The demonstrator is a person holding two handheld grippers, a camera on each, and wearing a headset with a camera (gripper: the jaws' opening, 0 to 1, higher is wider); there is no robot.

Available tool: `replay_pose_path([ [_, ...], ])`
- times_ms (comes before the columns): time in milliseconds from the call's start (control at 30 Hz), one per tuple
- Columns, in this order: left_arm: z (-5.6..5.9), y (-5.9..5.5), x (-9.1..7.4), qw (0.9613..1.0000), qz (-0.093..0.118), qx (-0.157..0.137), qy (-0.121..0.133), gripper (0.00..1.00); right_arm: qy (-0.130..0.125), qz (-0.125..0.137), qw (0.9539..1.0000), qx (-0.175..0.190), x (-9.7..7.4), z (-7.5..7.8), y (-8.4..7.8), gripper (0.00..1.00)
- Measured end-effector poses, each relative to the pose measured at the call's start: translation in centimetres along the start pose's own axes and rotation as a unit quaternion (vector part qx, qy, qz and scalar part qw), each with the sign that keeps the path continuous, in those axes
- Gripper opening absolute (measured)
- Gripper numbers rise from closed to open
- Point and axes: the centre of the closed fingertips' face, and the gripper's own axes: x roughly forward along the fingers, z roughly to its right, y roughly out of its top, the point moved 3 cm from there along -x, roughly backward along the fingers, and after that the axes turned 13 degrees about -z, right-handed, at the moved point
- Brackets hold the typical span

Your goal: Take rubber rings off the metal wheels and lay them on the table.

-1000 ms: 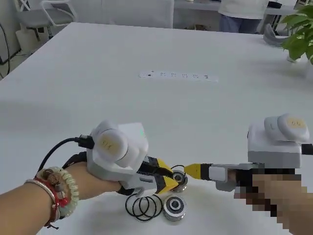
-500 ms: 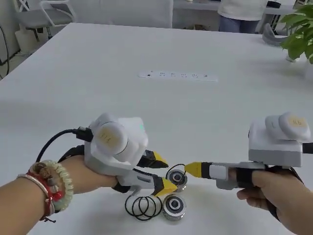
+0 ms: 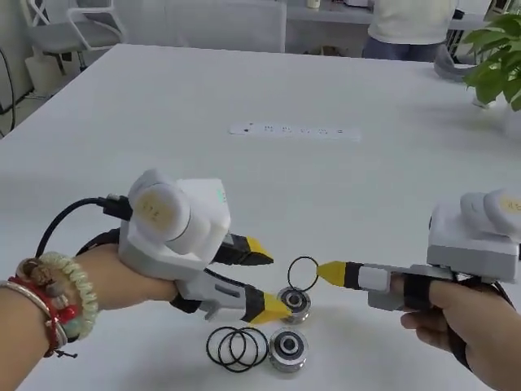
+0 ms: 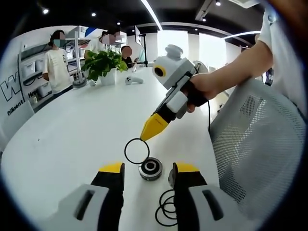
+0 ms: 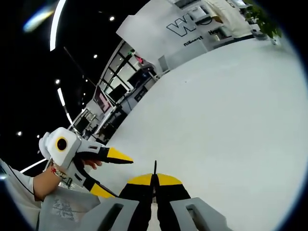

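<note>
My right gripper (image 3: 330, 273) is shut on a black rubber ring (image 3: 303, 273), which hangs free just above the table. In the left gripper view the same ring (image 4: 137, 150) dangles from the right gripper's yellow tip (image 4: 154, 127). In the right gripper view the ring (image 5: 155, 168) shows edge-on between the shut jaws. My left gripper (image 3: 271, 281) stands open, with a metal wheel (image 3: 293, 300) lying by its lower jaw. That wheel (image 4: 150, 168) sits between and just past the open jaws (image 4: 149, 169). A second wheel (image 3: 287, 347) lies nearer me. Several removed rings (image 3: 236, 346) lie beside it.
A white power strip (image 3: 295, 129) lies at the table's (image 3: 163, 122) middle. A potted plant (image 3: 496, 65) stands at the far right edge. A person stands behind the far edge, and chairs stand at the far left.
The left gripper let go of the wheel, opened and drew back left. The right gripper pulled the ring clear of the wheel and lifted it slightly.
</note>
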Motion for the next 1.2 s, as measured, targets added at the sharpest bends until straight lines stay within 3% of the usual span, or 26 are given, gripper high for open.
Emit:
replay_pose_path([
  [233,-0.2,0.6,-1.3,0.9997,0.021,-0.008,-0.006,0.38,-0.003,0.010,0.9999,0.002,-0.4,-0.2,0.1,0.00],
  [400,-0.6,-0.2,-2.0,0.9999,0.006,-0.009,0.002,0.42,-0.002,0.013,0.9999,0.002,-0.5,-0.3,0.2,0.00],
  [600,-0.6,0.3,-4.2,0.9999,0.013,-0.002,0.010,0.46,-0.001,0.014,0.9999,-0.001,-0.5,-0.5,0.3,0.00],
  [733,-0.3,1.3,-6.3,0.9991,0.037,-0.018,-0.003,0.60,0.002,0.021,0.9998,-0.005,-0.9,-0.8,0.7,0.00],
  [833,-0.3,1.9,-8.2,0.9983,0.056,-0.010,0.011,0.65,0.006,0.034,0.9994,-0.001,-1.4,-0.9,1.1,0.00],
  [933,-0.4,1.6,-9.3,0.9983,0.055,-0.010,0.018,0.65,0.006,0.042,0.9991,0.002,-1.7,-0.8,1.3,0.00],
  [1200,-0.5,-1.1,-11.9,0.9960,0.058,-0.043,0.052,0.72,0.006,0.076,0.9970,0.017,-3.1,-0.4,2.2,0.00],
])
